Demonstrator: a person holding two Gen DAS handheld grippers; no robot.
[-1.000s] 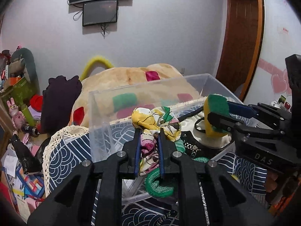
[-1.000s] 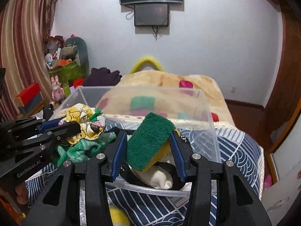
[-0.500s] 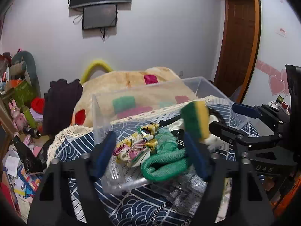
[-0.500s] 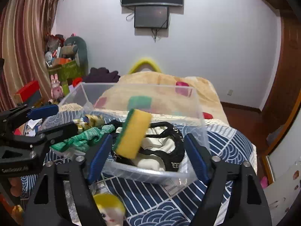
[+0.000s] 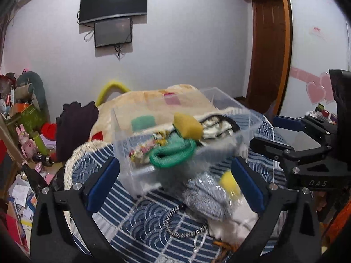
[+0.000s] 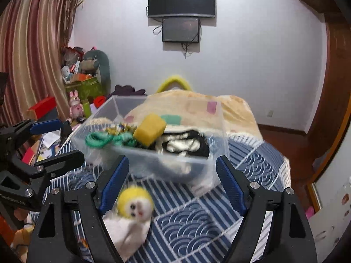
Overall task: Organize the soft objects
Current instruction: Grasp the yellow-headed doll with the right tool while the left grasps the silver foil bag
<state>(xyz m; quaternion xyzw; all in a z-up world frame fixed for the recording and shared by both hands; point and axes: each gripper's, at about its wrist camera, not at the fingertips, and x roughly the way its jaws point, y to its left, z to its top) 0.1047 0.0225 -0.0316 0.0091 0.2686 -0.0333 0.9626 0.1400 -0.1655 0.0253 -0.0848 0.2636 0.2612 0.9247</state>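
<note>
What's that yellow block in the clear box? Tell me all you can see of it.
The sponge is a chunky yellow block, foam by the look of it, slightly blurred. It lies tilted in the clear plastic box, on top of the pile, leaning on a black-and-white garment with a green knitted piece beside it. Neither pair of tongs touches it; both are open and clear of the box.

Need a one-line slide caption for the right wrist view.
Right gripper open above a yellow-headed plush doll; yellow sponge already in the clear bin.
</note>
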